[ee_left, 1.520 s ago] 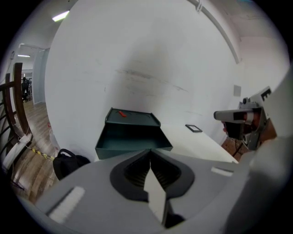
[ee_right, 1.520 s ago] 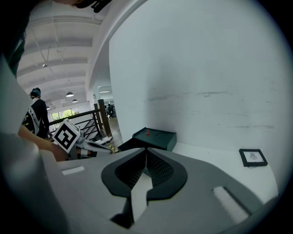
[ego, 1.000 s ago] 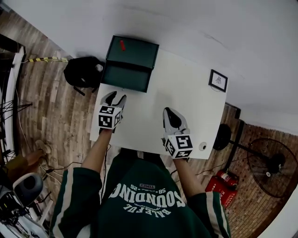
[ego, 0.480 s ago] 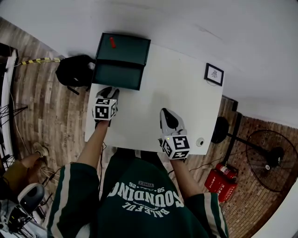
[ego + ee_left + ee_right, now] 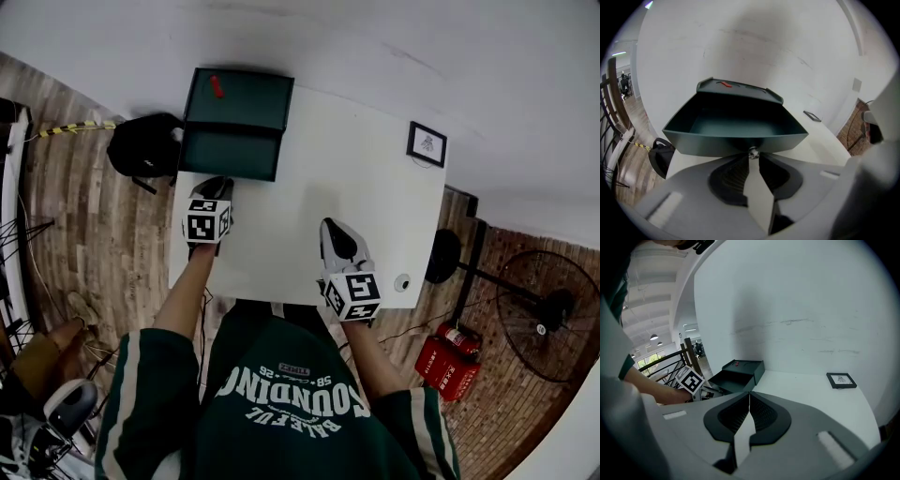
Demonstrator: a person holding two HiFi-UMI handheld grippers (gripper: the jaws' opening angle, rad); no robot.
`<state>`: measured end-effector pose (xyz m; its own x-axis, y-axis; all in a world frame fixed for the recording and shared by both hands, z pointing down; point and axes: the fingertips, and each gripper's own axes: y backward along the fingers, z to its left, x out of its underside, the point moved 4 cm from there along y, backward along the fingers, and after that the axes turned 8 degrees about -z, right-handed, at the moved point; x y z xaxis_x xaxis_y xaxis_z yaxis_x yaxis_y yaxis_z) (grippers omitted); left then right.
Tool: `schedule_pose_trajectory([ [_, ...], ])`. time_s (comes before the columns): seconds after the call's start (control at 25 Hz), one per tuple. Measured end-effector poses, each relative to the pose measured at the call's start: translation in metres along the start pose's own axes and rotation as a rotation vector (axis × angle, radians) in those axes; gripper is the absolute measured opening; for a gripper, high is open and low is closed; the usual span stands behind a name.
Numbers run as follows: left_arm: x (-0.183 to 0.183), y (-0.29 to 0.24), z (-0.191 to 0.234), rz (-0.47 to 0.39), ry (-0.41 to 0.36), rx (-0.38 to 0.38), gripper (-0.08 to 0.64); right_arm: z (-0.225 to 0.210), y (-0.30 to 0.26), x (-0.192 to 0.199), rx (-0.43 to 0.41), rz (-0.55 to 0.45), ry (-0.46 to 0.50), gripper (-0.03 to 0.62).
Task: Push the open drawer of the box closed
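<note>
You're bringing the left gripper point(image 5: 217, 186) up against the open drawer point(image 5: 230, 153) of the box point(image 5: 242, 98) at the table's point(image 5: 366, 187) far-left corner. Its jaws are closing, knob point(image 5: 752, 152) at their tips. The right gripper point(image 5: 335, 232) is staying pinched together, empty.

Both arms reach forward. The left gripper's point(image 5: 217, 187) jaws are closing, a small knob point(image 5: 753, 152) at their tips. The right gripper point(image 5: 335, 229), held farther back, is closed and empty.

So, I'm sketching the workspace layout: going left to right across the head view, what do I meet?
Black bag, green box, right claw, picture frame, floor fan.
</note>
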<state>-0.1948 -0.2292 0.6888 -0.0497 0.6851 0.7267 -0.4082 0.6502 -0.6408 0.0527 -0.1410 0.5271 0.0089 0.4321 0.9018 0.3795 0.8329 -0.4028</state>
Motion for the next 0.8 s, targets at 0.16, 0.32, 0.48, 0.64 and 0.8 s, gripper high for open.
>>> schedule_pose_trajectory([
  [0.16, -0.004, 0.002, 0.001, -0.018, 0.005, -0.003, 0.123, -0.001, 0.001, 0.001, 0.003, 0.003, -0.005, 0.002],
  [0.32, -0.011, -0.004, 0.002, -0.025, 0.011, 0.001, 0.123, -0.002, -0.002, 0.001, 0.005, 0.004, -0.011, 0.002],
  [0.48, -0.018, -0.010, 0.005, -0.026, 0.008, 0.006, 0.123, -0.001, -0.003, 0.001, 0.008, 0.006, -0.011, 0.002],
  [0.64, -0.025, -0.019, 0.008, -0.021, 0.001, 0.008, 0.123, -0.005, -0.005, 0.002, 0.013, 0.014, -0.014, 0.002],
  [0.8, -0.031, -0.027, 0.010, -0.019, -0.007, 0.013, 0.123, -0.007, -0.006, 0.004, 0.022, 0.017, -0.022, 0.002],
])
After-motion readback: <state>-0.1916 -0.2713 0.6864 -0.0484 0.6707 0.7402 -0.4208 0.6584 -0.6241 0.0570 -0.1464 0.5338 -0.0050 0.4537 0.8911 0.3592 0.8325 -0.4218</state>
